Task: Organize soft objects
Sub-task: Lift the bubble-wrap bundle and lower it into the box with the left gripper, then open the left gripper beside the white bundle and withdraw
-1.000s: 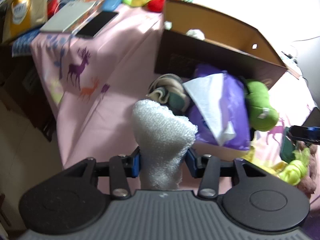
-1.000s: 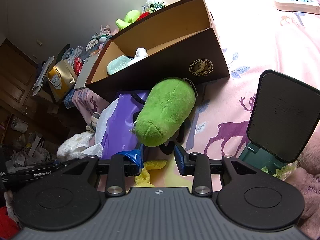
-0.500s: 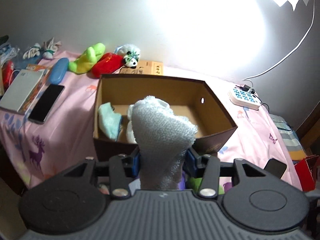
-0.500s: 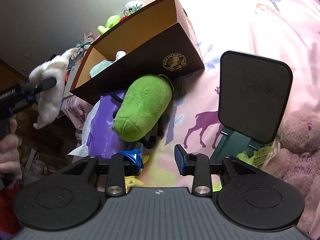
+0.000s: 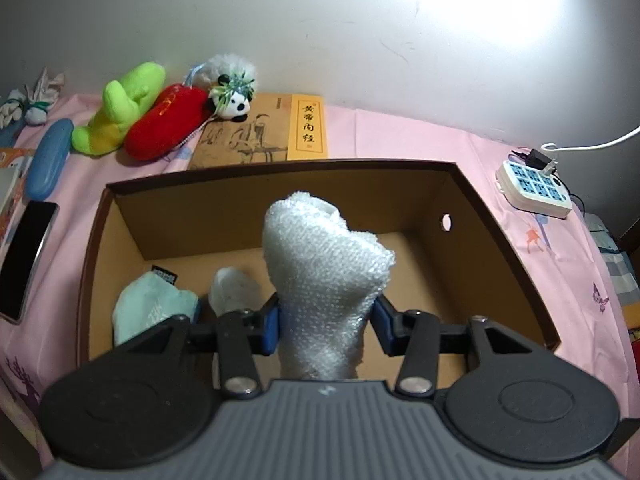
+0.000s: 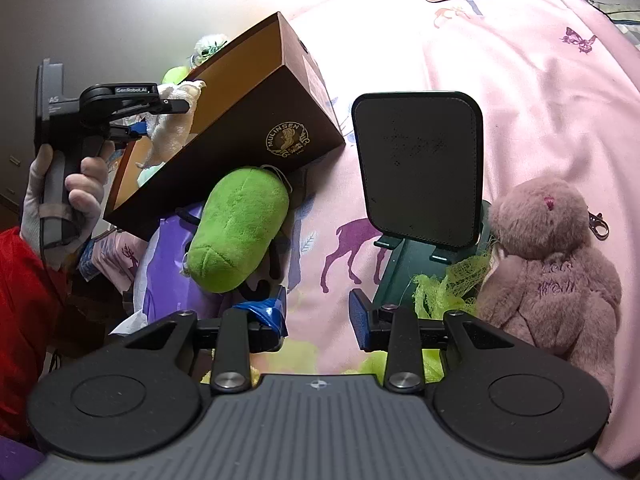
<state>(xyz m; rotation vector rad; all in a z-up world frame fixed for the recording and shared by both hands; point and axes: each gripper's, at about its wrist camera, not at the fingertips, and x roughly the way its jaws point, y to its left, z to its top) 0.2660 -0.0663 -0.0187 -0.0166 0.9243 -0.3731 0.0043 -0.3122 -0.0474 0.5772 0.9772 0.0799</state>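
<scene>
My left gripper (image 5: pixel 326 322) is shut on a fluffy white sock (image 5: pixel 324 264) and holds it over the open brown cardboard box (image 5: pixel 248 204). Inside the box lie a pale mint sock (image 5: pixel 154 308) and a small white sock (image 5: pixel 234 290). From the right wrist view the left gripper (image 6: pixel 160 118) and the white sock (image 6: pixel 174 130) hang above the box (image 6: pixel 248 140). My right gripper (image 6: pixel 318 316) stands open over the pink cloth with nothing between its fingers. A green plush (image 6: pixel 236 232) lies just ahead of it to the left, a mauve teddy bear (image 6: pixel 548 264) to its right.
A black tablet on a green stand (image 6: pixel 418 168) sits ahead of the right gripper, with yellow-green netting (image 6: pixel 444 288) at its foot. A purple bag (image 6: pixel 168 280) lies under the green plush. Behind the box are plush toys (image 5: pixel 160 124), a book (image 5: pixel 260 132), a power strip (image 5: pixel 534 188) and a phone (image 5: pixel 26 260).
The left gripper carried the white sock from the heap at the table's front edge to above the box opening. The right gripper shifted right, bringing the teddy bear into view.
</scene>
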